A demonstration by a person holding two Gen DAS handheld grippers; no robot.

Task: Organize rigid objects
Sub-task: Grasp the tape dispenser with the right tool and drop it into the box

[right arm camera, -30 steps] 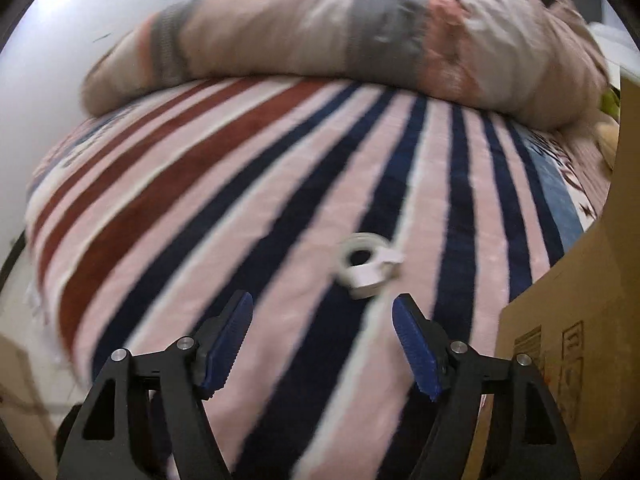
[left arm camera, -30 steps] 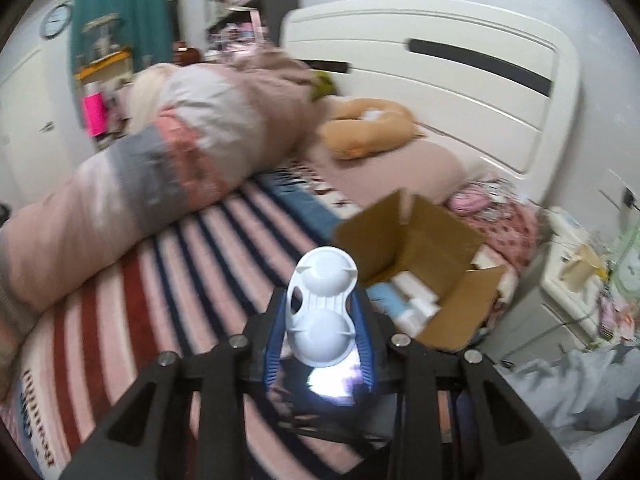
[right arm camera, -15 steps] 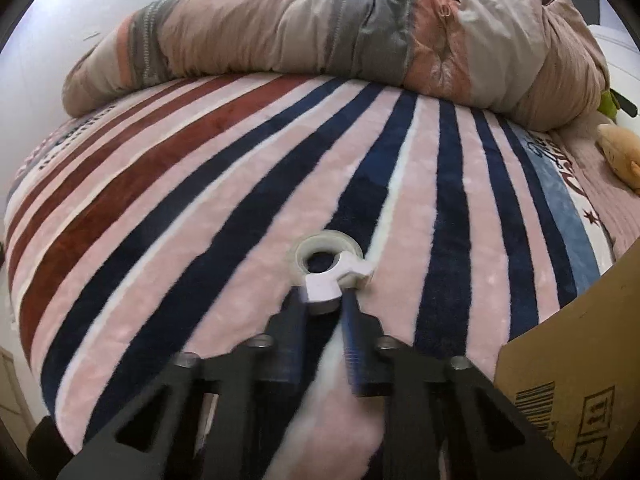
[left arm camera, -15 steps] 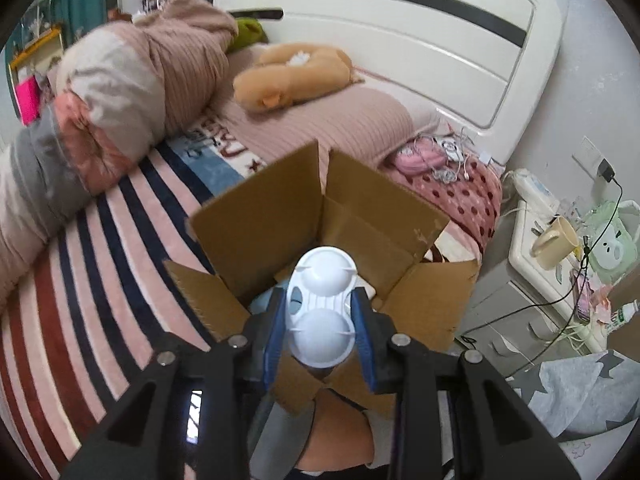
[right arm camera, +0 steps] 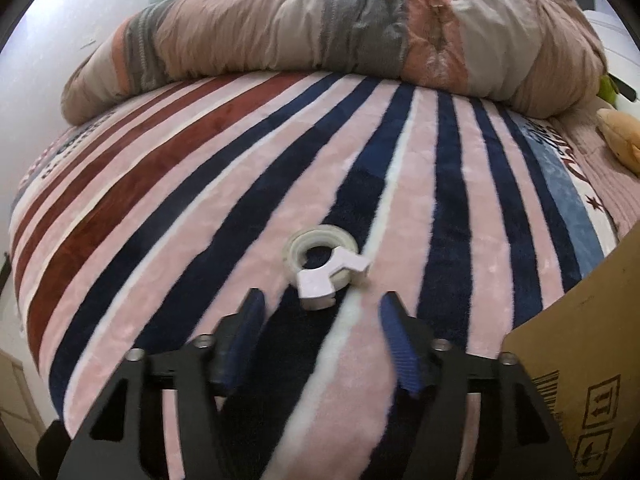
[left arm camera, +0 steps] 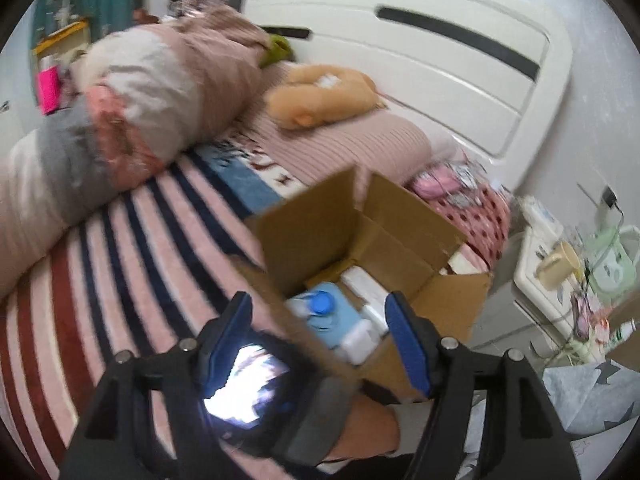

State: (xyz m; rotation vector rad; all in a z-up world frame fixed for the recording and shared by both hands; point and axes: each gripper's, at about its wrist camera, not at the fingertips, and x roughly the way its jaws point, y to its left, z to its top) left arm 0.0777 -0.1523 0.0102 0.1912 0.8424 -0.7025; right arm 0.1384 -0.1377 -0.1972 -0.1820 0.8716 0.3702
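Home bedroom: bed (left arm camera: 132, 240), headboard (left arm camera: 420, 60), rolled duvet (right arm camera: 320, 28).

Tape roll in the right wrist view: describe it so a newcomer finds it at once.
Start at the striped blanket on the bed, below the rolled duvet. The tape roll lies flat just ahead of the open right gripper, not between its pads. It is the only loose item there: a pale ring with a white clip on its near edge.

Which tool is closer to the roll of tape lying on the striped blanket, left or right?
Right. The right tool sits just short of the tape roll, its jaws having just opened, empty. The left tool is open over the cardboard box, away from the tape.
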